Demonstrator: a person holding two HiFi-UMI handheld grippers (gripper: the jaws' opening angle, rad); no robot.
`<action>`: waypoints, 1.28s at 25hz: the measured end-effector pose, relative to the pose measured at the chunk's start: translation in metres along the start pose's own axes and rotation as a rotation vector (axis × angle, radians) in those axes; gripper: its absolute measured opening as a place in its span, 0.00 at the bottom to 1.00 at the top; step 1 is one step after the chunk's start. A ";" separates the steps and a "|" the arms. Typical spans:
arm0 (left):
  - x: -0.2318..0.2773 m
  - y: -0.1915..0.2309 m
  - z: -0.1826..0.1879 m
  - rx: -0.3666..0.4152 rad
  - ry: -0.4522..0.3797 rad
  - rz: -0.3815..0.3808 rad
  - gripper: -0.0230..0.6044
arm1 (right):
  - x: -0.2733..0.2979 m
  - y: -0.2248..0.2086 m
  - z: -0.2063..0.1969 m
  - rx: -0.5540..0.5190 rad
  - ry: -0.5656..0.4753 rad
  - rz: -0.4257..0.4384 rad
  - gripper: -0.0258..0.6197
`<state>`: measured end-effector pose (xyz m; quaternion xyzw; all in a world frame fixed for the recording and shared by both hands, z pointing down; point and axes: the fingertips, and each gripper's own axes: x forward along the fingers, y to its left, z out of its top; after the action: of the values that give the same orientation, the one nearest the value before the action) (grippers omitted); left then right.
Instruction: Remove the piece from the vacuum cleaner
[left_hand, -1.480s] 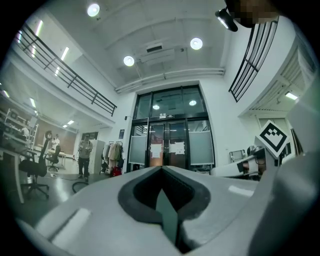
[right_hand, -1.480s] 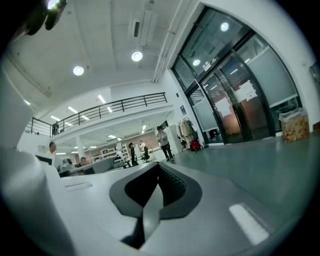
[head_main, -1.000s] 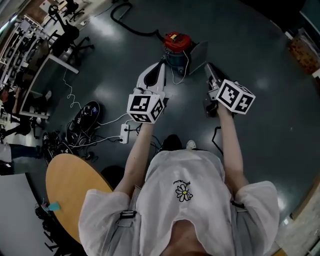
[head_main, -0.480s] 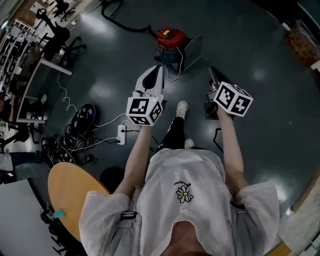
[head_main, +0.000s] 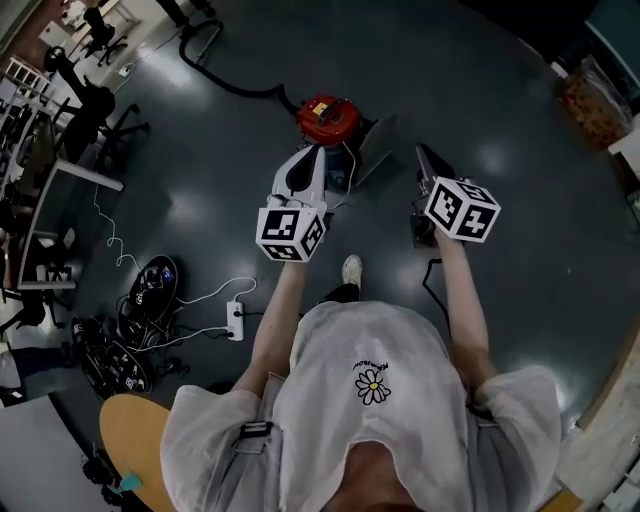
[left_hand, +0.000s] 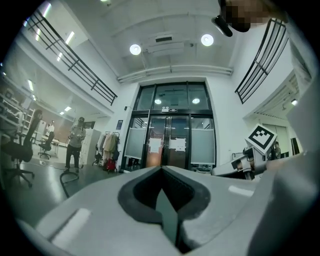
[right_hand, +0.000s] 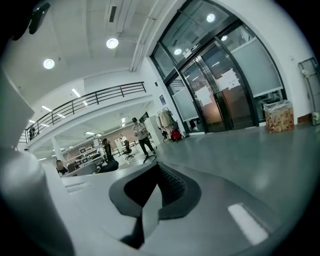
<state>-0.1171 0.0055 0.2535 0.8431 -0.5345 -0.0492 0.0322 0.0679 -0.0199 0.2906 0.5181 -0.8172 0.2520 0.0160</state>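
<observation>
**Both tools empty, vacuum cleaner not yet touched**

By the look of things, nothing of the task has been done. The left tool (head_main: 316, 152) has its jaws pressed together with nothing between them, and the right tool (head_main: 421, 152) is likewise closed and empty. Both are held out in front of the person, well above the floor (head_main: 520, 270).

The vacuum cleaner (head_main: 330, 118), with its red top, stands on the floor just beyond and below the left tool's tip, and off to the left of the right tool. Neither gripper view shows it, as both look out over it into the hall. A black hose (head_main: 232, 86) runs from it, away from the left tool and further left. This may be the piece to take off, but the views don't settle which part is meant. What remains is everything: bringing a tool down to the machine, opening it, gripping the piece and pulling it free.

A grey flat panel (head_main: 378, 146) stands just beside the vacuum cleaner, ahead of the gap between the two tools, and could crowd the right tool's way in. A thin white cable (head_main: 350, 165) loops beneath the left tool. A power strip (head_main: 236, 320) lies behind and left of the left tool, and a round wooden worktop (head_main: 135, 440) sits well behind that.
</observation>
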 end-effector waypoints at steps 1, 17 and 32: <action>0.014 0.010 -0.001 -0.002 0.005 -0.004 0.04 | 0.015 -0.005 0.006 -0.001 0.004 -0.010 0.08; 0.202 0.093 -0.060 -0.015 0.175 0.053 0.04 | 0.180 -0.099 0.041 0.026 0.106 -0.029 0.08; 0.318 0.114 -0.138 0.040 0.352 0.000 0.04 | 0.279 -0.177 0.035 0.021 0.215 -0.041 0.08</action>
<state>-0.0683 -0.3300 0.3876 0.8391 -0.5217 0.1098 0.1083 0.0988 -0.3280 0.4105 0.5050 -0.7971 0.3145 0.1034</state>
